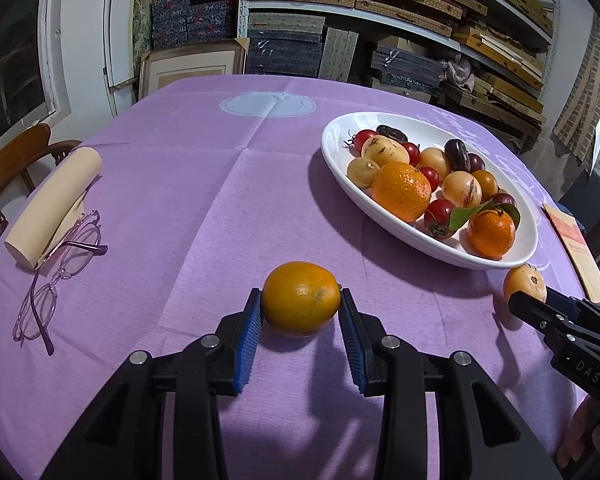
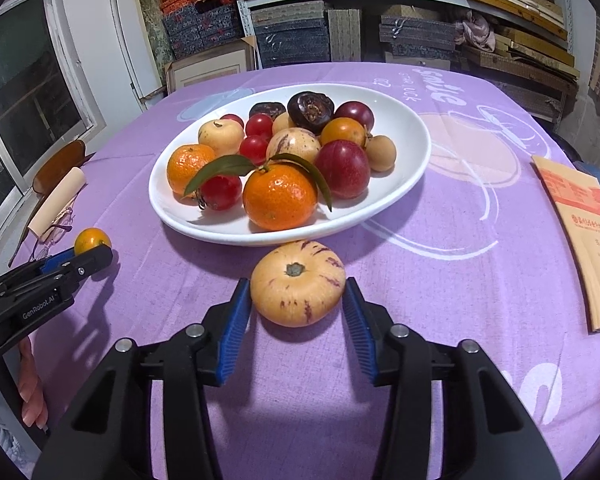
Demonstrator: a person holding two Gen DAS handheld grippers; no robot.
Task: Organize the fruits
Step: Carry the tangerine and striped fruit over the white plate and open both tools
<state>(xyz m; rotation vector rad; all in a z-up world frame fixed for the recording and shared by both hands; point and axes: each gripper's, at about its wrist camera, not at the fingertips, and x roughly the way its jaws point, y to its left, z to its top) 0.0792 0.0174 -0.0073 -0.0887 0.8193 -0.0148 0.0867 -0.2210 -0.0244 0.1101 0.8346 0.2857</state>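
The left wrist view alone shows the pair of glasses (image 1: 56, 272) whole, lying at the left of the frame against a cream paper roll (image 1: 54, 208). The right wrist view alone shows the orange-printed booklet (image 2: 580, 240) along its right edge and the white lettering on the purple tablecloth (image 2: 440, 280). It also shows the white oval dish (image 2: 412, 148) from its near rim, piled with tangerines, red plums, cherry tomatoes and dark fruit.

In the left wrist view an orange (image 1: 301, 298) sits on the cloth at lower centre, between the blue pads of the left gripper (image 1: 300, 300). Both pads touch its sides, so the jaws are closed onto it at the fruit's width. The dish (image 1: 384, 216) lies up and to the right, apart from the orange.

In the right wrist view a striped pale melon-like fruit (image 2: 298, 282) rests at centre, just in front of the dish rim. It lies between the fingers of the right gripper (image 2: 298, 294). The left pad meets its side, while the right pad stands a sliver off, so the jaws are open about as wide as the fruit.

Both grippers point forward and slightly downward over the cloth, side by side. Each tip shows at the other view's lower edge, and fingers of a hand (image 2: 30, 388) wrap the left handle at lower left.
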